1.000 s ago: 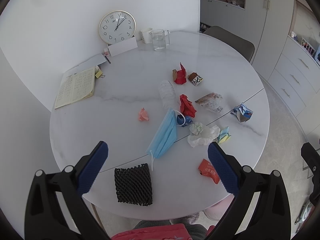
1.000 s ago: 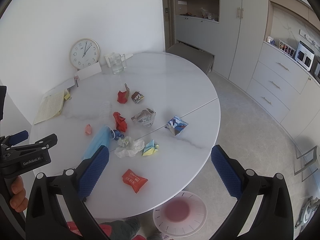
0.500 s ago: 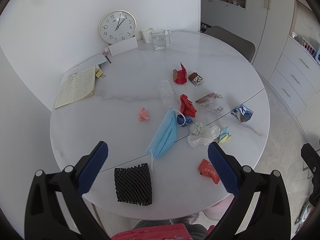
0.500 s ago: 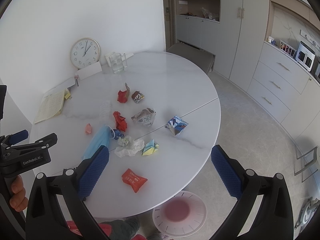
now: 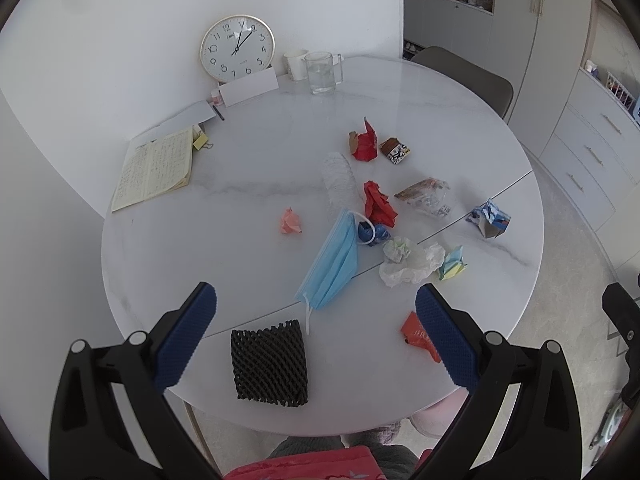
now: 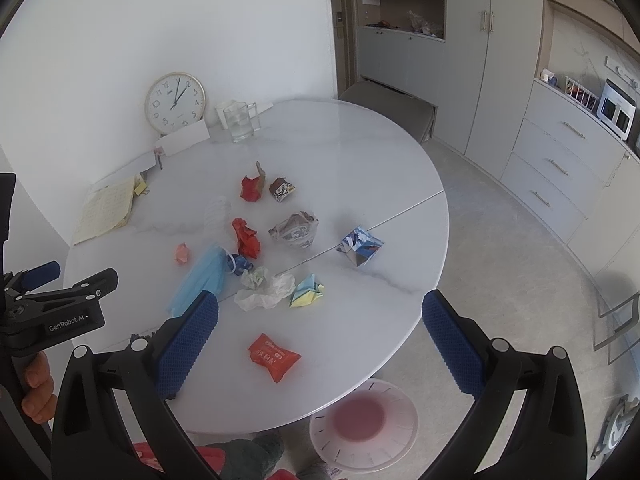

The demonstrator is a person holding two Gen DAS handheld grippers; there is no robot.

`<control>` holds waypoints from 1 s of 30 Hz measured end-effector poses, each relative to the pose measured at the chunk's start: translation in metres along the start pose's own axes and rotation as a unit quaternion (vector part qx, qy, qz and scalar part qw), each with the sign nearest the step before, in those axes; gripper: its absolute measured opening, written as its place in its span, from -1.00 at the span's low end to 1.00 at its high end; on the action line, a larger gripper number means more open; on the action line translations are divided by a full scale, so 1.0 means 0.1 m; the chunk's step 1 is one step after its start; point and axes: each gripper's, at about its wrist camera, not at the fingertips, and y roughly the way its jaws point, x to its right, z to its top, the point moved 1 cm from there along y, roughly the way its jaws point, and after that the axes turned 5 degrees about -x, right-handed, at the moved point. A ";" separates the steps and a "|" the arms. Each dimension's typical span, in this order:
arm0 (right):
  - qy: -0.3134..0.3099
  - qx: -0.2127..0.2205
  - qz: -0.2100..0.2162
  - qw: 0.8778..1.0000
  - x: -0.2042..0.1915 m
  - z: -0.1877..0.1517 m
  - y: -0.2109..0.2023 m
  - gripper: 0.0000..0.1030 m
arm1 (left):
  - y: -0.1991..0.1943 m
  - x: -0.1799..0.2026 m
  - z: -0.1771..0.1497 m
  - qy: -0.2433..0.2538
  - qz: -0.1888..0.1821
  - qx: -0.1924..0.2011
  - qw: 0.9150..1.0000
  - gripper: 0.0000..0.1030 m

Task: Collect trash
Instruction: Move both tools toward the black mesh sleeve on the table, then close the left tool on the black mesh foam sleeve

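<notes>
We held the left gripper (image 5: 316,304) and right gripper (image 6: 320,312) above the round table (image 6: 360,152), jaws spread, empty. Trash lay loose mid-table: blue mask (image 5: 334,260), orange wrapper (image 6: 273,357). Glass pitcher (image 5: 320,73) held water. Pink-centred bin (image 6: 363,424) sat on the floor beside the table.

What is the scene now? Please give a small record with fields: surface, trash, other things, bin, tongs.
surface: round white table
trash: blue face mask, black foam net, red snack wrapper, crumpled white tissue, pink paper ball, red crumpled paper
other things: clock, open notebook, glass mug
bin: white bin on the floor beside the table
tongs: left tongs open, empty; right tongs open, empty
</notes>
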 end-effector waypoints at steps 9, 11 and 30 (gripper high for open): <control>-0.010 -0.047 0.043 0.998 -0.16 -0.18 0.46 0.96 | 0.44 -0.23 -0.24 0.012 -0.026 -0.041 0.999 0.85; -0.008 -0.061 0.053 0.997 -0.19 -0.22 0.58 0.96 | 0.59 -0.31 -0.33 0.017 -0.024 -0.045 0.999 0.85; -0.075 -0.169 0.055 0.981 -0.54 -0.80 1.65 0.96 | 2.02 -1.14 -1.13 -0.032 -0.112 -0.128 0.985 0.85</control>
